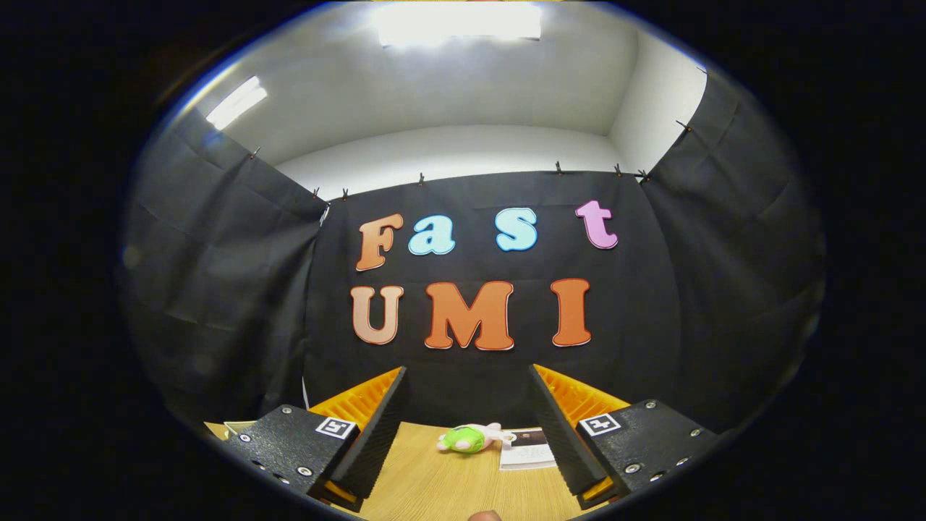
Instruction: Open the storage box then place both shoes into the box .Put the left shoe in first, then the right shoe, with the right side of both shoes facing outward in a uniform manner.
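Holding the hand-held gripper (469,423) level above the wooden desk (448,485), we kept its fingers (376,427) spread wide apart with nothing between them. We saw a small green and pink plush toy (470,438) lying on the desk beyond the fingertips, with a printed paper card (527,449) just beside it. We could not make out the shoes or storage box.
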Tool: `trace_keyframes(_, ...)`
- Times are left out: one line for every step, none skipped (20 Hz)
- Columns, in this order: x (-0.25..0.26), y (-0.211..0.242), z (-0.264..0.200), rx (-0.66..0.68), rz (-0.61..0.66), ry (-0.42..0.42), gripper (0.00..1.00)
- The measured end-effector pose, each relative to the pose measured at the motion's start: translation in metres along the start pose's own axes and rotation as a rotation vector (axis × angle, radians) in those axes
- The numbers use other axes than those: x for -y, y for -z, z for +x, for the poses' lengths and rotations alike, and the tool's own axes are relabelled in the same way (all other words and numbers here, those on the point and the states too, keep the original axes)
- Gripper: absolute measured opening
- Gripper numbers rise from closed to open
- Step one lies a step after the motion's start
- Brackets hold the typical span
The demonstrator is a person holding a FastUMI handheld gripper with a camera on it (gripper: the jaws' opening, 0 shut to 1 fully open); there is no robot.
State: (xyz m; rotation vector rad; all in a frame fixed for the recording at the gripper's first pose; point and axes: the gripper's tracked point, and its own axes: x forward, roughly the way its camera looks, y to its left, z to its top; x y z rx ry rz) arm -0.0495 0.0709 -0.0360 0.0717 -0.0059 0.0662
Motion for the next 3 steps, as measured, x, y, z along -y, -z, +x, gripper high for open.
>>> trace_keyframes(0.0008,0.0003,0.0012,0.000,-0.002,0.005,0.96)
trace_keyframes(-0.0007,-0.0006,0.0020,0.003,-0.004,0.003,0.97)
trace_keyframes(-0.0031,0.0002,0.0028,0.002,-0.005,0.002,0.96)
